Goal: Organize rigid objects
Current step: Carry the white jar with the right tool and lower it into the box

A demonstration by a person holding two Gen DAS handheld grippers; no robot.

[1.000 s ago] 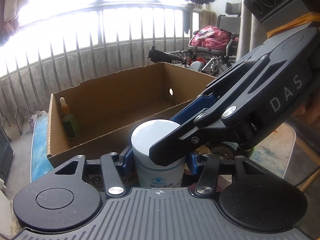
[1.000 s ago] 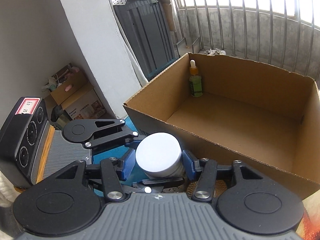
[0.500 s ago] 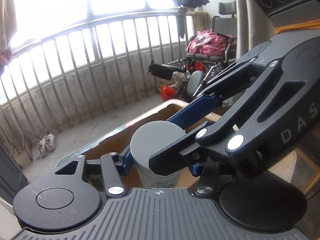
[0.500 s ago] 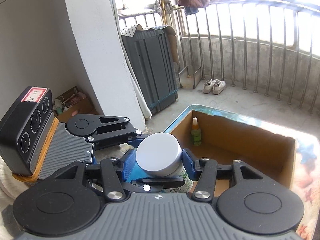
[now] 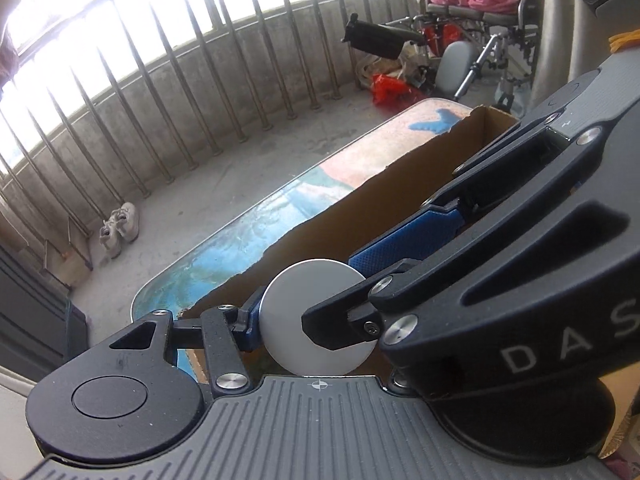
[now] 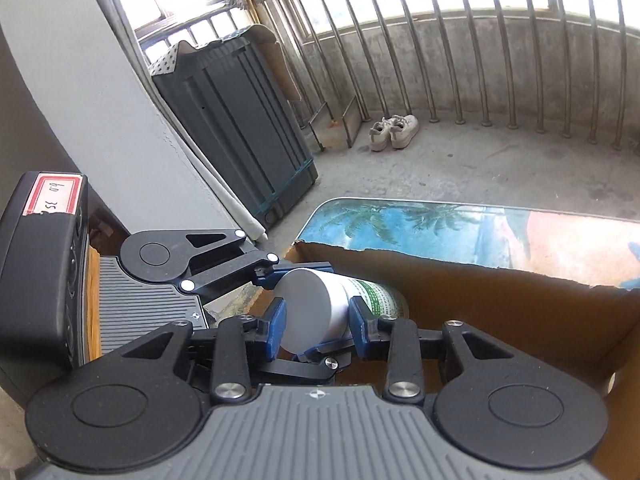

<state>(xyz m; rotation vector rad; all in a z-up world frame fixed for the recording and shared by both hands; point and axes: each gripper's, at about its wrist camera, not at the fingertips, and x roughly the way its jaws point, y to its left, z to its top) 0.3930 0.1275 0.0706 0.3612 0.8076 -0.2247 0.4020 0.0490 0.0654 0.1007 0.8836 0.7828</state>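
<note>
A white jar point(image 6: 320, 304) with a white lid and a green label hangs tilted over the near-left corner of the open cardboard box point(image 6: 500, 312), its lid facing the right wrist camera. My right gripper point(image 6: 316, 324) has its blue pads on both sides of the lid and its jaws are closing. My left gripper point(image 6: 308, 308) comes in from the left and is shut on the same jar from above and below. In the left wrist view, only the lid point(image 5: 304, 320) shows. The right gripper point(image 5: 352, 280) crosses in front of it and hides one left finger.
The box point(image 5: 360, 204) lies on a table with a palm-tree print point(image 6: 400, 220). Beyond the table edge is a concrete floor with white shoes point(image 6: 394, 132), a dark cabinet point(image 6: 240, 120), a metal railing and a wheelchair point(image 5: 480, 20).
Both grippers carried the jar across to above the box's corner. The jar tipped from upright to tilted. The right jaws have drawn closer together. The dropper bottle in the box left the view.
</note>
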